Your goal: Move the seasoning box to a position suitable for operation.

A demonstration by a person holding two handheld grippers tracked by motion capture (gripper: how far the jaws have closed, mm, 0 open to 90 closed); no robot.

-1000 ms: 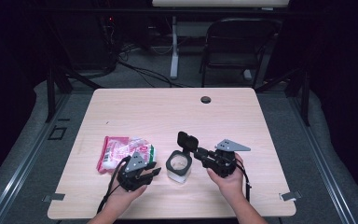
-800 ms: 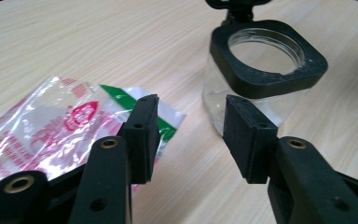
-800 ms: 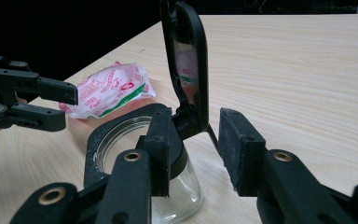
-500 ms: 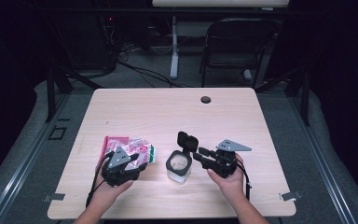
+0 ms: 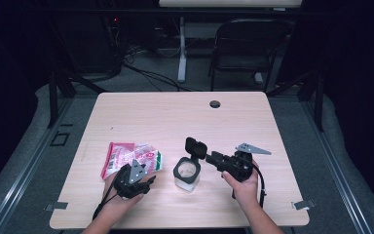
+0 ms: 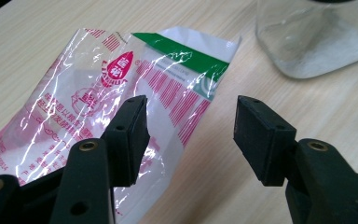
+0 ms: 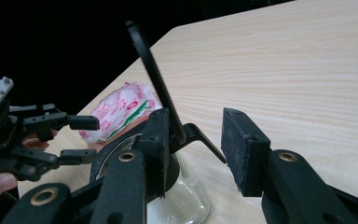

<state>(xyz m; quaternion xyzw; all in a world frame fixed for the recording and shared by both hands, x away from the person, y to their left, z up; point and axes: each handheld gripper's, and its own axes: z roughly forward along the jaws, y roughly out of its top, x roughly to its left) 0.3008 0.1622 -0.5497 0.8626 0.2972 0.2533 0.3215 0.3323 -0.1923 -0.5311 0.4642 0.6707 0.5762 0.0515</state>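
Left gripper [image 6: 191, 135] spread over the near corner of the pink-printed packet [image 6: 98, 116] on the surface [image 5: 175, 112], jaws just opening, right gripper [image 7: 193, 140] parted around the glass jar's [image 5: 186, 173] raised lid [image 7: 151, 74], jar right of the packet

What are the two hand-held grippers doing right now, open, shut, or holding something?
Left hand-held gripper: open, just widened, over the plastic packet, gripping nothing.
Right hand-held gripper: open, just widened, around the jar's flip lid.

Left tool [image 5: 143, 183] jaws just opening, right tool [image 5: 202, 151] jaws parted
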